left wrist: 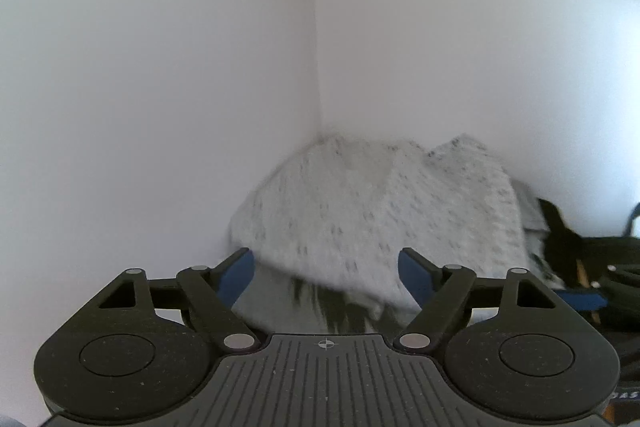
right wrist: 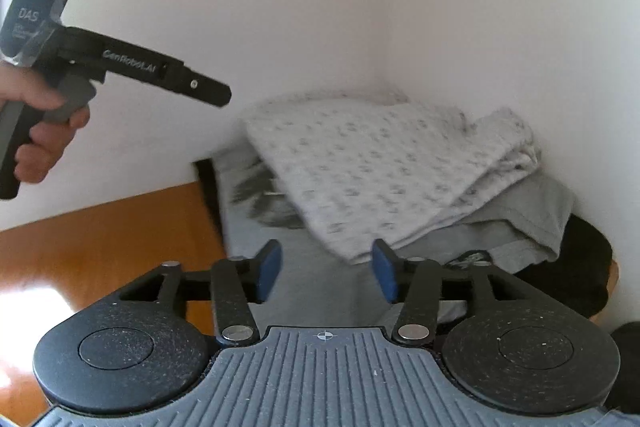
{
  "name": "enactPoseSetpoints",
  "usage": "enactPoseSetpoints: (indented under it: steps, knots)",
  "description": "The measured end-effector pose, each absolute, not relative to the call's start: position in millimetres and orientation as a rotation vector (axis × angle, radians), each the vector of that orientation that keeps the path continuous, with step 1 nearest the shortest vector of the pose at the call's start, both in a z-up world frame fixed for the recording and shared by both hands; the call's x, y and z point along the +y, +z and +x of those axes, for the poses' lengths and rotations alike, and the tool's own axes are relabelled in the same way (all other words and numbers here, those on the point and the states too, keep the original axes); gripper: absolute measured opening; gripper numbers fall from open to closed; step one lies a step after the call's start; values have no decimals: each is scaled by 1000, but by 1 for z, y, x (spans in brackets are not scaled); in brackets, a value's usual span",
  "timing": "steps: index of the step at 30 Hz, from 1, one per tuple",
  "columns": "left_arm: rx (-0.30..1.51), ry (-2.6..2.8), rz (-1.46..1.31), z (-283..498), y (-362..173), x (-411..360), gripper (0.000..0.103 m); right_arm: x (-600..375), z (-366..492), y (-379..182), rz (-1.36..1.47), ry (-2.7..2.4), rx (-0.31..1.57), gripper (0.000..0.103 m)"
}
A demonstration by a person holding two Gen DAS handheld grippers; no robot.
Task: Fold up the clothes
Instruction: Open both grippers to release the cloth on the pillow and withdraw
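Observation:
A folded white garment with small grey dots [right wrist: 384, 171] lies on top of a folded grey shirt [right wrist: 512, 223] in the corner of two white walls. Both rest on a black garment [right wrist: 588, 267]. The white garment also shows in the left wrist view [left wrist: 372, 219]. My left gripper [left wrist: 326, 275] is open and empty, just in front of the pile. My right gripper [right wrist: 326, 271] is open and empty, its fingertips over the grey shirt's front edge. The left gripper's body [right wrist: 132, 63] shows raised at the left of the right wrist view, held by a hand.
The pile sits on a wooden table [right wrist: 108, 247], pushed against the wall corner [right wrist: 380, 27]. The right gripper [left wrist: 588, 291] shows at the right edge of the left wrist view.

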State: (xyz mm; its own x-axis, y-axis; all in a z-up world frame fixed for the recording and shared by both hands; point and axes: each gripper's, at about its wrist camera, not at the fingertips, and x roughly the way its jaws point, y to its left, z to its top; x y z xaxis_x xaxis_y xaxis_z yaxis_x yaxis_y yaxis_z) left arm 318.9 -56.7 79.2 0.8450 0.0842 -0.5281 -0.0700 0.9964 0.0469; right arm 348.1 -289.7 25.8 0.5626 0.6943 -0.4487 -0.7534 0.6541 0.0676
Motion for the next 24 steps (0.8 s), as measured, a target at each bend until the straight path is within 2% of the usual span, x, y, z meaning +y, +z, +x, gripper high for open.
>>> enactPoseSetpoints:
  steps: [5,13,14,15,24]
  knots:
    - [553,97,2,271,93,-63,82,-269,304,29,-146,916,474,72]
    - [540,140,-23,152,109,-56,83,-228,237,26,-162,1003,504,85]
    - [539,144,-28,139,111,-54,90,-223,231,24,-164,999,515,87]
    - [534,147,-34,128,109,-50,103,-218,225,22,-166,995,525,88]
    - [539,156,-64,50,81,-15,103,-174,169,2,-185,957,620,98]
